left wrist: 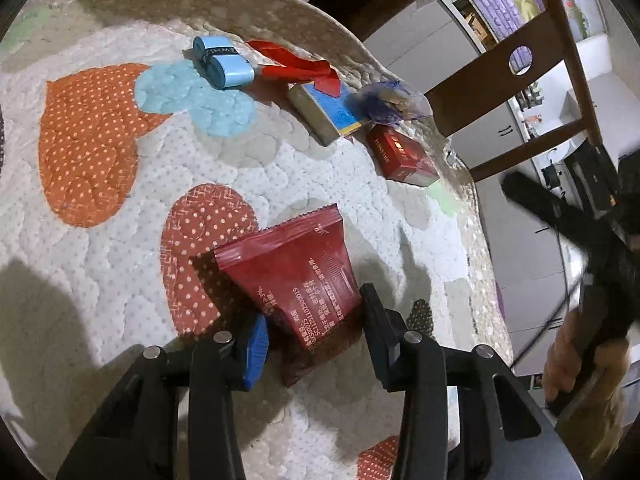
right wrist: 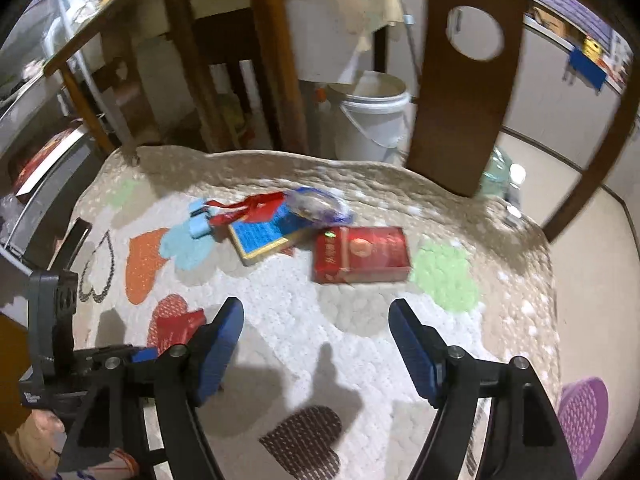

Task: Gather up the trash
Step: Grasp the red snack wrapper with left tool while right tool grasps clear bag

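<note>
While left gripper (left wrist: pixel 316 332) jaws pinch the red sachet (left wrist: pixel 296 276) & right gripper (right wrist: pixel 316 344) jaws gape empty, thin foil could slip out w/ a loose pinch.

Quilted cushion (right wrist: pixel 304 312) bears red pack (right wrist: pixel 362 255), sponge (right wrist: pixel 262 236).

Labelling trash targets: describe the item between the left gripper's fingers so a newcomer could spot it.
On the quilted heart-print cushion, look at the near edge, away from the cluster by the wooden chair back. There a dark red foil sachet lies between the fingers of the left gripper. Unlike the rigid red cigarette pack, it is flat, soft and has a crimped end.
</note>
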`<action>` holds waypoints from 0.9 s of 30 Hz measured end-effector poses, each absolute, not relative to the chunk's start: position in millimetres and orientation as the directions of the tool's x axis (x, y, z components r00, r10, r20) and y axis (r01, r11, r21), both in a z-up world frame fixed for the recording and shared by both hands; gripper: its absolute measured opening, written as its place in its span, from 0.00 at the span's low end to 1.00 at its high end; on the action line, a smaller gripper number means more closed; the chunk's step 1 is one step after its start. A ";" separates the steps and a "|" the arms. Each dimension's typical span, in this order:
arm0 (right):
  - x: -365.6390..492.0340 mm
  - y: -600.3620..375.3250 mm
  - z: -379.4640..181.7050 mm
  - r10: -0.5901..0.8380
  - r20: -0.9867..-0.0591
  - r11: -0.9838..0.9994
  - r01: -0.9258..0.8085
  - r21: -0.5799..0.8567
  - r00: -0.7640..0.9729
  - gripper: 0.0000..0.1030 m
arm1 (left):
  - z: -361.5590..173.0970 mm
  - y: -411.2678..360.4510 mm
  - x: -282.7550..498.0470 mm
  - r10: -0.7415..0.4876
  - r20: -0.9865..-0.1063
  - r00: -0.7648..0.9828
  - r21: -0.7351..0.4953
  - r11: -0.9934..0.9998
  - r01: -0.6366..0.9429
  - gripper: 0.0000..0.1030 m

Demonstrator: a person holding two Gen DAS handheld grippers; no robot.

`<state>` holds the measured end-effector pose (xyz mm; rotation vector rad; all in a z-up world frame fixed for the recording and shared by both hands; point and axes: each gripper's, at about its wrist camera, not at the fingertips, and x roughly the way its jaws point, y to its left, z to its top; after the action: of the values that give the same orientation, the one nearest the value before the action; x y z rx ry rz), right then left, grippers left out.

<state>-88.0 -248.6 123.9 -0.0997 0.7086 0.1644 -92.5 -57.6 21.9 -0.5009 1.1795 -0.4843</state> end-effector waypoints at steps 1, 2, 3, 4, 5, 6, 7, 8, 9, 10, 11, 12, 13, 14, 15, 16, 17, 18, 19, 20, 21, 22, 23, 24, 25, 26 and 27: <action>-80.2 -243.0 124.8 0.118 -0.656 0.979 -0.199 -0.050 0.746 0.77 | 22.3 -57.0 -93.4 -0.594 -0.742 0.310 -0.595 0.797 0.101 0.40; -68.0 -237.4 126.6 0.107 -0.654 0.976 -0.206 -0.077 0.749 0.77 | 22.7 -57.5 -93.7 -0.591 -0.744 0.312 -0.590 0.800 0.107 0.40; -61.0 -235.2 127.8 0.102 -0.652 0.975 -0.207 -0.086 0.751 0.77 | 23.0 -58.0 -93.2 -0.588 -0.746 0.312 -0.586 0.803 0.112 0.40; -49.2 -232.0 128.5 0.099 -0.653 0.974 -0.206 -0.090 0.751 0.77 | 20.6 -61.8 -89.7 -0.587 -0.747 0.312 -0.585 0.803 0.112 0.40; -34.1 -230.6 128.4 0.100 -0.657 0.975 -0.205 -0.084 0.748 0.77 | 20.5 -62.4 -89.0 -0.589 -0.747 0.309 -0.586 0.802 0.112 0.40; -18.7 -229.6 126.8 0.102 -0.663 0.976 -0.203 -0.076 0.742 0.77 | 20.2 -61.8 -88.0 -0.592 -0.746 0.306 -0.589 0.800 0.111 0.40; -6.2 -228.5 124.6 0.104 -0.668 0.977 -0.200 -0.069 0.737 0.77 | 20.6 -64.0 -86.7 -0.593 -0.745 0.304 -0.591 0.799 0.111 0.41; 3.0 -228.0 122.1 0.105 -0.673 0.978 -0.199 -0.064 0.733 0.77 | 20.7 -64.3 -86.1 -0.594 -0.746 0.300 -0.591 0.799 0.114 0.41; 15.2 -227.0 118.0 0.107 -0.679 0.979 -0.197 -0.056 0.726 0.77 | 21.2 -64.7 -85.2 -0.595 -0.747 0.296 -0.589 0.799 0.117 0.41; 21.7 -226.0 115.6 0.109 -0.684 0.979 -0.197 -0.052 0.721 0.77 | 21.2 -65.6 -84.1 -0.594 -0.749 0.292 -0.587 0.800 0.122 0.42; 31.8 -225.0 110.9 0.111 -0.691 0.980 -0.193 -0.042 0.714 0.77 | 21.5 -68.0 -82.0 -0.593 -0.751 0.290 -0.585 0.802 0.122 0.42; 38.0 -224.4 107.4 0.112 -0.696 0.982 -0.187 -0.032 0.709 0.77 | 21.8 -68.6 -81.6 -0.592 -0.753 0.289 -0.583 0.803 0.124 0.43; 44.9 -224.9 103.4 0.114 -0.701 0.984 -0.179 -0.020 0.704 0.77 | 22.1 -70.3 -80.3 -0.595 -0.751 0.285 -0.585 0.801 0.128 0.47; 52.0 -226.3 99.2 0.118 -0.708 0.985 -0.170 -0.003 0.697 0.76 | 22.4 -71.3 -79.7 -0.604 -0.746 0.281 -0.593 0.794 0.132 0.53; 57.3 -228.3 95.4 0.126 -0.715 0.987 -0.162 0.019 0.688 0.61 | 22.6 -72.5 -78.7 -0.613 -0.740 0.278 -0.602 0.787 0.136 0.56; 59.9 -230.1 93.3 0.138 -0.722 0.986 -0.161 0.037 0.678 0.45 | 22.8 -73.6 -77.8 -0.619 -0.735 0.276 -0.608 0.782 0.136 0.59; 61.6 -232.9 90.4 0.152 -0.731 0.986 -0.154 0.065 0.666 0.42 | 23.1 -74.9 -77.3 -0.617 -0.737 0.277 -0.606 0.784 0.135 0.59; 59.7 -234.0 90.6 0.157 -0.723 0.986 -0.153 0.072 0.673 0.41 | 23.6 -76.1 -77.1 -0.612 -0.740 0.279 -0.600 0.788 0.135 0.59; 55.2 -235.7 91.7 0.164 -0.714 0.985 -0.154 0.080 0.681 0.40 | 24.0 -77.0 -77.1 -0.607 -0.743 0.281 -0.595 0.792 0.136 0.59; 48.2 -239.0 94.0 0.180 -0.704 0.983 -0.156 0.099 0.687 0.40 | 24.0 -77.9 -77.6 -0.600 -0.748 0.283 -0.588 0.797 0.137 0.59; 40.4 -242.7 97.2 0.192 -0.689 0.981 -0.156 0.115 0.699 0.40 | 24.8 -79.3 -77.8 -0.588 -0.756 0.286 -0.576 0.806 0.134 0.58; 33.5 -245.7 99.9 0.198 -0.678 0.980 -0.155 0.124 0.708 0.40 | 25.3 -82.7 -77.6 -0.566 -0.772 0.290 -0.553 0.822 0.132 0.50; 18.5 -251.7 106.0 0.205 -0.653 0.979 -0.154 0.135 0.730 0.40 | 25.7 -84.9 -77.9 -0.539 -0.789 0.294 -0.525 0.841 0.131 0.40; 4.9 -255.6 110.5 0.205 -0.634 0.979 -0.153 0.137 0.745 0.40 | 26.6 -87.1 -78.2 -0.514 -0.805 0.296 -0.496 0.857 0.137 0.40; -9.4 -260.3 113.9 0.208 -0.618 0.978 -0.153 0.142 0.758 0.40 | 27.3 -86.7 -78.7 -0.509 -0.808 0.297 -0.491 0.860 0.140 0.40; -21.8 -265.1 115.8 0.212 -0.607 0.977 -0.151 0.151 0.765 0.40 | 27.3 -86.3 -80.0 -0.501 -0.812 0.298 -0.483 0.865 0.137 0.39; -34.2 -270.5 118.2 0.215 -0.597 0.976 -0.148 0.159 0.773 0.40 | 28.2 -87.1 -81.5 -0.489 -0.819 0.300 -0.471 0.872 0.135 0.39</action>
<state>-34.2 -270.5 118.2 0.1054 0.6587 0.1970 -81.5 -87.1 28.2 -0.3414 1.2003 -0.4248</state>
